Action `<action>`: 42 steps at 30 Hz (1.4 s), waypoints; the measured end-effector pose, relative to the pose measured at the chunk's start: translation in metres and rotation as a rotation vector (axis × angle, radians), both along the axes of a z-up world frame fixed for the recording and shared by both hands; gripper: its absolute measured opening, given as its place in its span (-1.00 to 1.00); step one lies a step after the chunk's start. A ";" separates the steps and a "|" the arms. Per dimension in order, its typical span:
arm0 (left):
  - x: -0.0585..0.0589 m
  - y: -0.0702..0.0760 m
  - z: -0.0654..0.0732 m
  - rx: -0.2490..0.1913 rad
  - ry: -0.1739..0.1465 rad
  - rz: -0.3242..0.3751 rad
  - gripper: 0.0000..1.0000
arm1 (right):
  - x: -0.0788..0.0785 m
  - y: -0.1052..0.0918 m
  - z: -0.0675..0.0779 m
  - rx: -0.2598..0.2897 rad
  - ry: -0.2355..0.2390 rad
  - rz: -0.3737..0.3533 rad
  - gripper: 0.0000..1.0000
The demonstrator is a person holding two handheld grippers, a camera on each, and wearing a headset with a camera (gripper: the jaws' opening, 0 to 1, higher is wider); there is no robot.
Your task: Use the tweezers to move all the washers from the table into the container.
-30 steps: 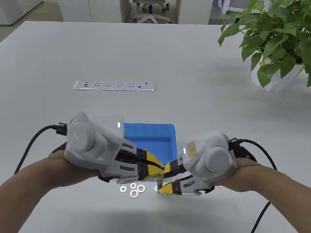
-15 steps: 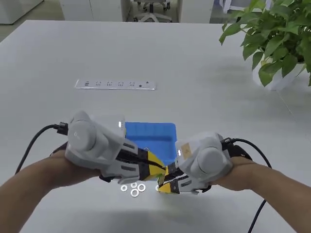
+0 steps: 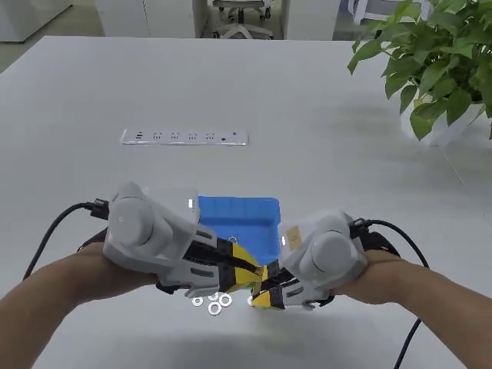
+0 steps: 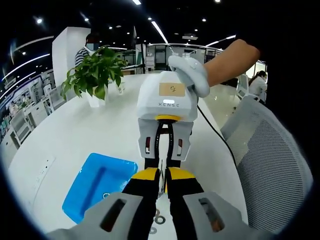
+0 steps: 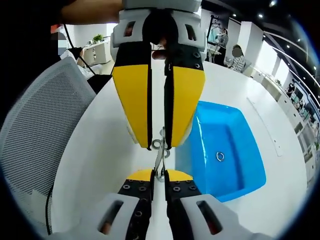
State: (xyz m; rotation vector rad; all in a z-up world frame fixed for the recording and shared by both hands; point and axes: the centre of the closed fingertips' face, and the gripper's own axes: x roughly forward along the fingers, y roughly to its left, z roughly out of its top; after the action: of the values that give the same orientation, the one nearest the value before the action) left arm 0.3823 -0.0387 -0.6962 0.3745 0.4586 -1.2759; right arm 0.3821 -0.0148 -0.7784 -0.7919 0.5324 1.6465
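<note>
Right gripper (image 5: 159, 175): my jaws clamp thin metal tweezers (image 5: 160, 158) beside blue plastic container (image 5: 235, 150).
Left gripper (image 4: 163, 176): jaws together, seemingly pinching them too.
Care: I squeeze gently.

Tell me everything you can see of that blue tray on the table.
The blue container is a shallow, open rectangular tray with rounded corners and a raised rim, in what looks like smooth plastic. It lies flat on the white table, straight ahead of the person. One washer rests on its floor. In the head view its near end is hidden behind the left gripper and the right gripper; whether either touches it cannot be told.
</note>
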 end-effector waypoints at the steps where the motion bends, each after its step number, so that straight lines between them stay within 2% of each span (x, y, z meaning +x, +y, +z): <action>1: 0.001 0.001 0.000 -0.002 -0.004 0.004 -0.74 | 0.000 0.000 0.000 0.000 0.000 -0.001 -0.82; 8: 0.003 0.005 0.003 -0.017 -0.019 0.025 -0.46 | 0.000 0.000 0.000 -0.006 0.000 0.003 -0.82; 10: 0.003 0.007 0.003 -0.018 -0.011 0.038 -0.41 | 0.000 0.000 0.000 -0.007 0.000 0.002 -0.82; 15: 0.004 0.011 0.005 -0.032 -0.007 0.082 -0.12 | 0.000 -0.002 0.000 -0.014 -0.009 0.004 -0.82; 20: 0.004 0.017 0.006 -0.067 0.012 0.145 0.11 | -0.002 -0.003 0.000 -0.019 -0.011 0.006 -0.82; 21: 0.004 0.019 0.005 -0.068 0.008 0.148 0.15 | -0.002 -0.003 0.001 -0.018 -0.010 0.006 -0.82; 28: 0.000 0.031 0.002 -0.085 0.024 0.188 0.27 | -0.006 -0.005 0.007 -0.018 -0.013 0.016 -0.82; 42: -0.008 0.063 0.003 -0.111 0.032 0.291 0.42 | -0.005 -0.001 0.035 0.010 -0.027 0.029 -0.81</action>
State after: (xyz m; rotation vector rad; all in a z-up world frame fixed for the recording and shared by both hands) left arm 0.3744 0.0245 -0.6933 0.1859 0.4502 -1.0198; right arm 0.3770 -0.0155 -0.7435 -0.8172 0.4949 1.6617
